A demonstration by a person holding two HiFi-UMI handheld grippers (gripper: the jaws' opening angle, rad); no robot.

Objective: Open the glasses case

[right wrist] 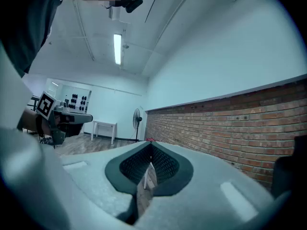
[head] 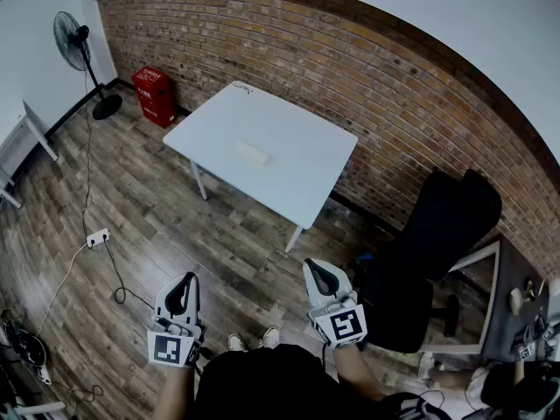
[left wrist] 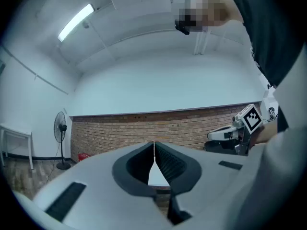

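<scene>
A pale thing, probably the case [head: 251, 153], lies on the desk [head: 302, 182], well apart from the left gripper [head: 183, 285] and right gripper [head: 318, 273].

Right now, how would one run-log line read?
left gripper shut, empty | right gripper shut, empty | glasses case on table, untouched

We see a white tabletop [head: 297, 169] carrying a pale glasses case [head: 252, 153]; it looks whitish, though from this far its exact tint is hard to judge. The brick wall [head: 367, 86] is red-brown with pale mortar lines, and the floor [head: 149, 234] shows grey-brown wood planks. The box [head: 155, 96] is red, the fan [head: 74, 40] and chair [head: 442, 226] black. The left tool [head: 184, 280] and right tool [head: 317, 269] are light grey with dark ribbed pads [left wrist: 170, 166], each bearing a black-and-white square marker [head: 346, 325].
</scene>
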